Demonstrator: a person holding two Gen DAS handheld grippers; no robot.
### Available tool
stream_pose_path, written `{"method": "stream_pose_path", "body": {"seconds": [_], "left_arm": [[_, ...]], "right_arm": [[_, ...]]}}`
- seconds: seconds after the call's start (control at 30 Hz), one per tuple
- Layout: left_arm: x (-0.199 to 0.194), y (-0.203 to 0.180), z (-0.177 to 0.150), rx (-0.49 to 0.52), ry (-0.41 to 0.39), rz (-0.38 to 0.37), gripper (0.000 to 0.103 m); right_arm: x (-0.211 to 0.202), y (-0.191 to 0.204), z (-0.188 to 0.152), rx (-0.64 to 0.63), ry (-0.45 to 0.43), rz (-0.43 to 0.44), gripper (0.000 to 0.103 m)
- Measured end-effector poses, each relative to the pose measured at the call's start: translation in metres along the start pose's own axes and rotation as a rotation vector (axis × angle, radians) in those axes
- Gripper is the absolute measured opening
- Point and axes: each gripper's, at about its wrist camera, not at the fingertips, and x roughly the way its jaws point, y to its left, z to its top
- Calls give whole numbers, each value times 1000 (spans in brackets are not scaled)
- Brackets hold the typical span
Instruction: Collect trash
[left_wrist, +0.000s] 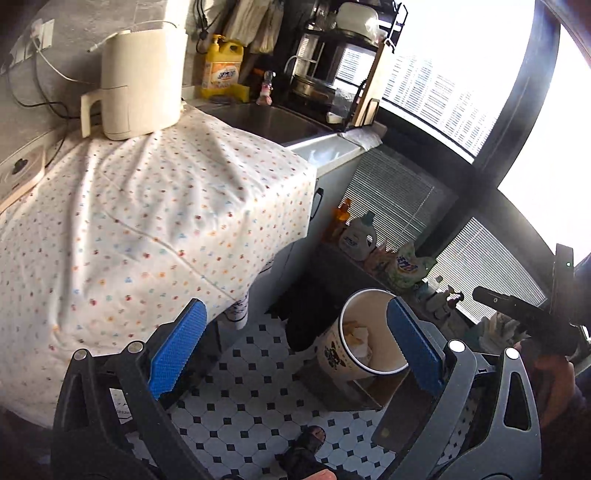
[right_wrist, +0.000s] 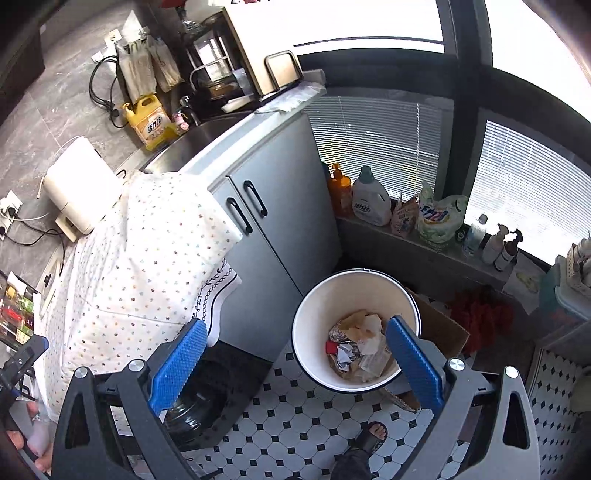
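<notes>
A white trash bin (right_wrist: 325, 306) with a dark rim stands on the tiled floor by the grey cabinet. It holds crumpled paper and wrappers (right_wrist: 360, 343). My right gripper (right_wrist: 295, 354) is open and empty, held above and in front of the bin. In the left wrist view the bin (left_wrist: 365, 306) shows lower right with some paper inside (left_wrist: 356, 334). My left gripper (left_wrist: 295, 347) is open and empty, above the floor beside the cloth-covered counter (left_wrist: 147, 206). The right gripper's body (left_wrist: 524, 314) shows at the far right of that view.
A cream kettle (left_wrist: 144, 74) stands on the dotted cloth. A sink (left_wrist: 266, 118) and yellow detergent jug (left_wrist: 221, 66) lie behind. Detergent bottles (right_wrist: 369, 199) line the window ledge. A cardboard piece (right_wrist: 439, 328) lies beside the bin. My sandalled foot (right_wrist: 371, 435) is on the floor.
</notes>
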Motion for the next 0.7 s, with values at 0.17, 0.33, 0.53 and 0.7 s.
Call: {"method": "stream_pose_path", "body": {"seconds": [0.17, 0.33, 0.53, 0.7], "left_arm": [[-55, 37, -7, -25, -65, 39, 97], [-99, 59, -16, -37, -120, 52, 97], [-147, 61, -31, 9, -182, 59, 97], [-187, 64, -40, 6, -238, 79, 97]], "right_arm": [[-24, 41, -16, -27, -32, 15, 95], [-49, 78, -37, -71, -51, 39, 95], [-83, 111, -59, -109, -90, 62, 95], [-117, 138, -73, -151, -131, 81, 95]]}}
